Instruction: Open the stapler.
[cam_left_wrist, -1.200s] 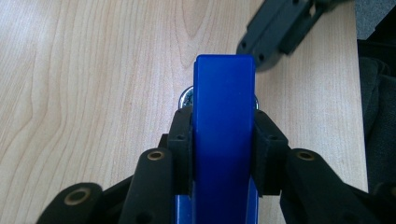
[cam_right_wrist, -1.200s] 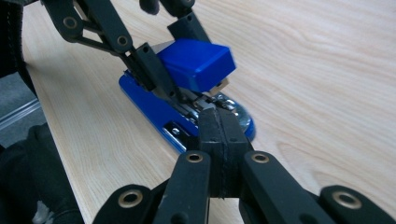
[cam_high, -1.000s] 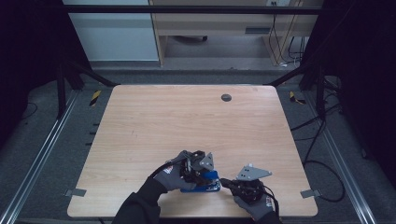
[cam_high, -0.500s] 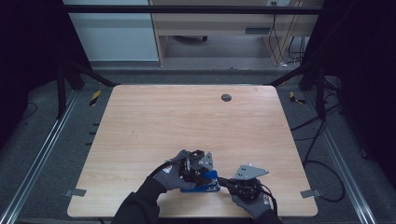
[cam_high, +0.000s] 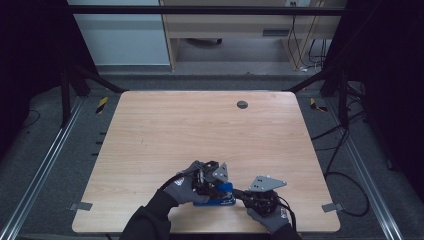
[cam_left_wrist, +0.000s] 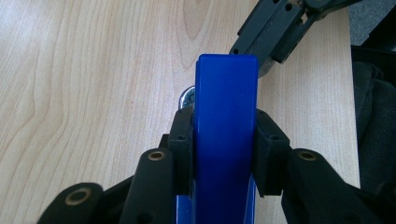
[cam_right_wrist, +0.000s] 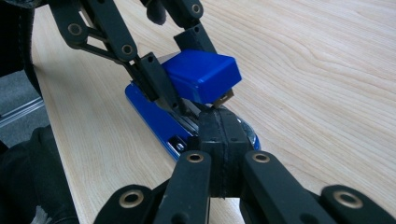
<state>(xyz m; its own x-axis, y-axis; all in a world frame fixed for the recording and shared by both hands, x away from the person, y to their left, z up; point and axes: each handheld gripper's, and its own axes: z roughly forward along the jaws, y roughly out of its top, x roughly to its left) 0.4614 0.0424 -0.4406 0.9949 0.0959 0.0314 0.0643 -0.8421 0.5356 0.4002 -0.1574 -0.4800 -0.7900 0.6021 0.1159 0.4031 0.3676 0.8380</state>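
Stapler, one and blue, lies near the bench's front edge; in the high view its long axis runs left to right, nose toward the right gripper. Left gripper has its fingers clamped on the stapler's blue top arm. Right gripper's fingers are pressed together, their tips at the stapler's nose. Two grippers, one bench.

Even overhead light brightens the table, its dark surroundings dim; close views sharp, the high view soft.
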